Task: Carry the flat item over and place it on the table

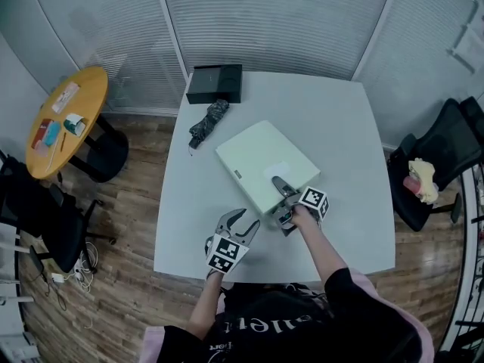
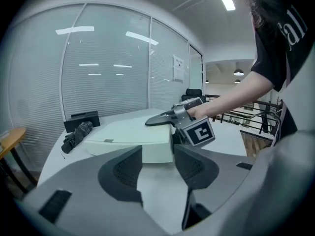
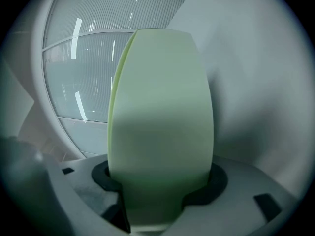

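Observation:
A pale green flat box lies on the white table, turned at an angle. My right gripper is shut on its near corner, one jaw over the top face and one beneath. In the right gripper view the box fills the space between the pads. My left gripper hovers open over the table, left of that corner, with nothing between its jaws. The left gripper view shows the box just ahead of the open jaws, with the right gripper clamped on it.
A black case and a folded dark umbrella lie at the table's far left. A round yellow side table with small items stands to the left, dark chairs at both sides. Glass walls with blinds stand behind.

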Demonstrator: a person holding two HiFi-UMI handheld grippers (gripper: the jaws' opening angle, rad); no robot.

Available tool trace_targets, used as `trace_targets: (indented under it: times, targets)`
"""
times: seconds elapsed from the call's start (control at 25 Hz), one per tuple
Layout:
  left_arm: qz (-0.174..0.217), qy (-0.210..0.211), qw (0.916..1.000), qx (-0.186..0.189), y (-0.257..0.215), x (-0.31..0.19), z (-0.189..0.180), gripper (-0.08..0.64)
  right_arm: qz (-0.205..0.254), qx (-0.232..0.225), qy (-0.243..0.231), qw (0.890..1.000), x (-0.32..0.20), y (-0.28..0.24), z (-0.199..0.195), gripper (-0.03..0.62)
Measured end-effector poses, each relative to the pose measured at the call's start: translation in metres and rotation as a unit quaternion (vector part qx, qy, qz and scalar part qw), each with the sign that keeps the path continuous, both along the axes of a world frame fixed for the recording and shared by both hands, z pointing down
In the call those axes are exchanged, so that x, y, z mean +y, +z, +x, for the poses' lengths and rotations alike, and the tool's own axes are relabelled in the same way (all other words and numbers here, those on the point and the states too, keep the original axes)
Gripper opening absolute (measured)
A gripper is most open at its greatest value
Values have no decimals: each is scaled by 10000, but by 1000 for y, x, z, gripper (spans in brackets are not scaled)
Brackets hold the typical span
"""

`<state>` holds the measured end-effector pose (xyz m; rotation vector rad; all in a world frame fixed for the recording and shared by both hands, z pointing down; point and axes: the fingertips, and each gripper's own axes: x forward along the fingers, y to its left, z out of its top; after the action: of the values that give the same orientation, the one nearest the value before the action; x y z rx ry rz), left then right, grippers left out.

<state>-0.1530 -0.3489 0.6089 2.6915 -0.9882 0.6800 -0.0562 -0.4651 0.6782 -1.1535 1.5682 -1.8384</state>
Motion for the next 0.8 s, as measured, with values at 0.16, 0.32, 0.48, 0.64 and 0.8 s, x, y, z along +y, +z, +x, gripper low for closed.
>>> trace_targets:
  times: [0.16, 0.32, 0.48, 0.64, 0.8]
  targets:
    - [-175, 206, 9996, -73, 19, -13, 14, 233, -87, 51, -5, 9999, 1, 6, 1, 307]
    - [-212, 506, 9985, -65, 26, -15, 29, 244, -172, 53, -12, 9998, 2, 12, -2, 316]
    - [-188, 442, 9988, -76, 29, -16, 31, 244, -187, 218, -104, 9995, 7, 17, -3, 333]
    - [-151, 357, 9991, -149, 34, -22, 29, 216, -288, 444, -309, 9981, 14, 22, -7, 356]
    - [-201, 324, 9991, -203, 43, -27, 32, 218, -421, 551, -364, 9969, 22, 28, -5, 367]
